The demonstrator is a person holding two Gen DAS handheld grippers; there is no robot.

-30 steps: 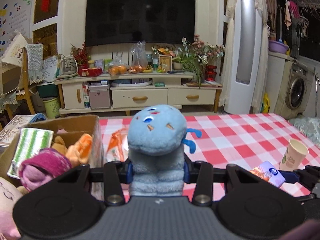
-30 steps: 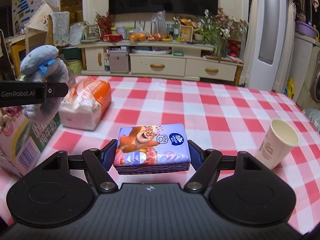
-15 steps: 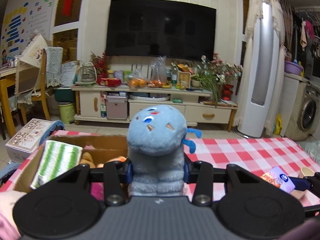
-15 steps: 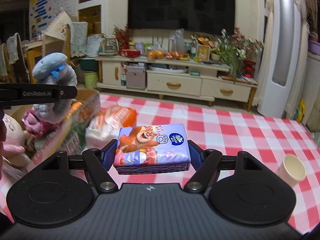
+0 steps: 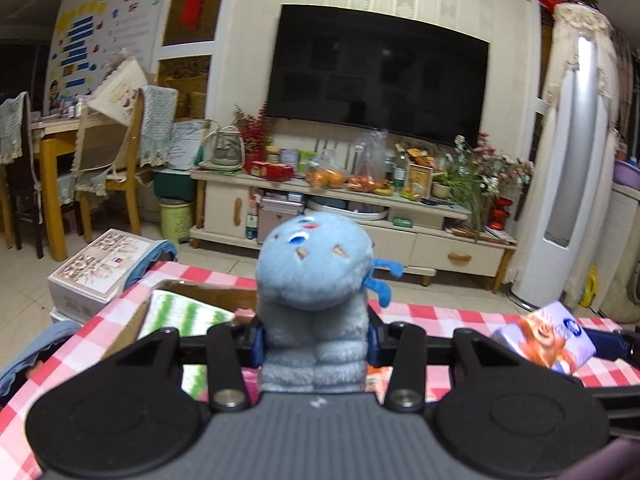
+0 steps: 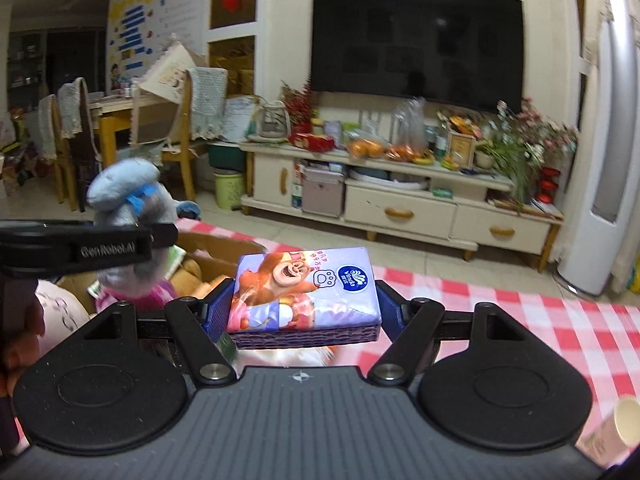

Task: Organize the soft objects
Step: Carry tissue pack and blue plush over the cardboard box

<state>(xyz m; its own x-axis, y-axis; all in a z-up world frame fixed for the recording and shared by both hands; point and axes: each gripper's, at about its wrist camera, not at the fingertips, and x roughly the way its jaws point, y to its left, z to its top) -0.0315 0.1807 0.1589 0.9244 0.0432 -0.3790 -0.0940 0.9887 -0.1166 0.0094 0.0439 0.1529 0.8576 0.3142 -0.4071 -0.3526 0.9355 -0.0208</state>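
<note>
Jaws of the left gripper (image 5: 315, 338) are closed against both sides of a blue plush toy (image 5: 314, 280), which stands upright between them with its rounded head rising above the fingers. Below and behind the toy sits an open cardboard box (image 5: 208, 292) on a counter (image 5: 440, 314) covered in a red and white checked cloth; a green and white striped cloth (image 5: 182, 314) lies inside the box. Seen from the right wrist, the toy hangs above the box, which also holds other soft toys, partly hidden.

Jaws of the right gripper (image 6: 304, 312) are pressed against the two short ends of a purple tissue pack (image 6: 306, 290) printed with a cartoon bear, held flat and level above the counter, just right of the box. A paper cup (image 6: 622, 426) stands at the lower right edge of that view.
</note>
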